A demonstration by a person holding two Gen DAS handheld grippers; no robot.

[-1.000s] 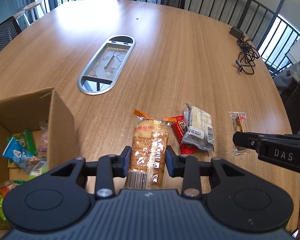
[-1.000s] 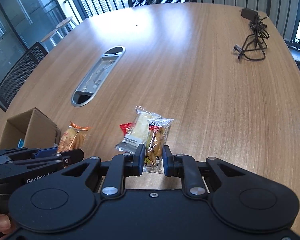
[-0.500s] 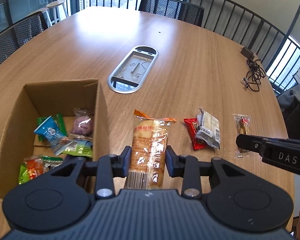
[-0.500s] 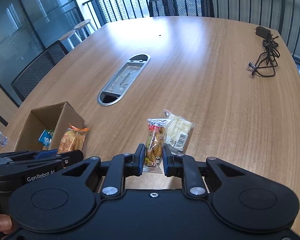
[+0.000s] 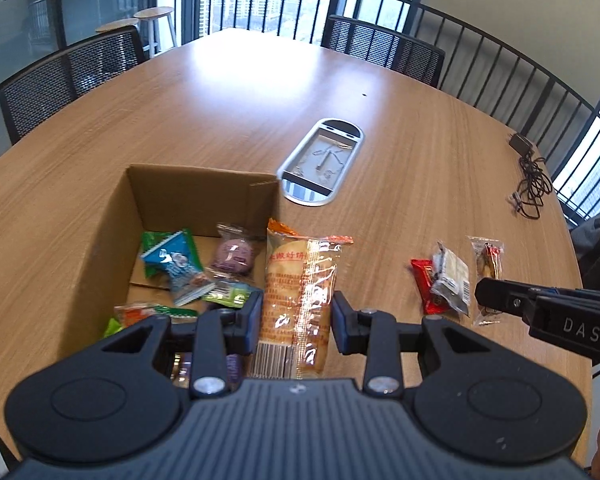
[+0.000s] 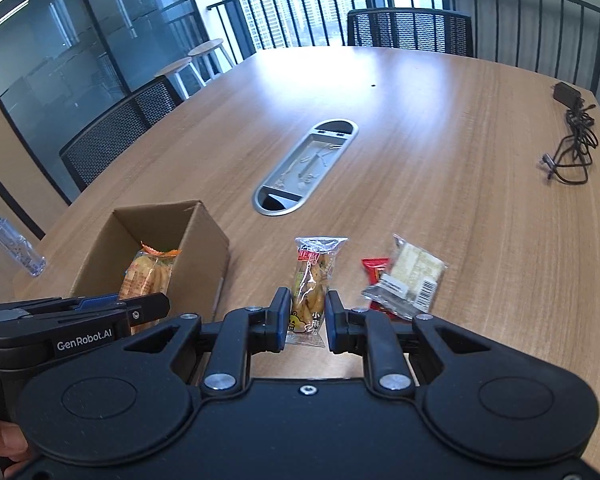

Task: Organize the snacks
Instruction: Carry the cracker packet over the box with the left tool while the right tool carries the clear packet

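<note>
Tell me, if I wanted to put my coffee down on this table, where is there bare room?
Bare wood spreads beyond the metal cable hatch toward the far chair, and between the hatch and the black cable. The near edge is crowded: the cardboard box, the red packet under the pale packet, and both grippers, left and right, holding snacks.

We find the open brown cardboard box (image 5: 204,196) on the wooden table's (image 5: 228,92) left, the oval metal cable tray (image 5: 322,166) behind it, two overlapping flat snack packets (image 5: 442,282) lying right.

One box (image 5: 196,196), four loose snacks (image 5: 448,276) (others boxed).
</note>
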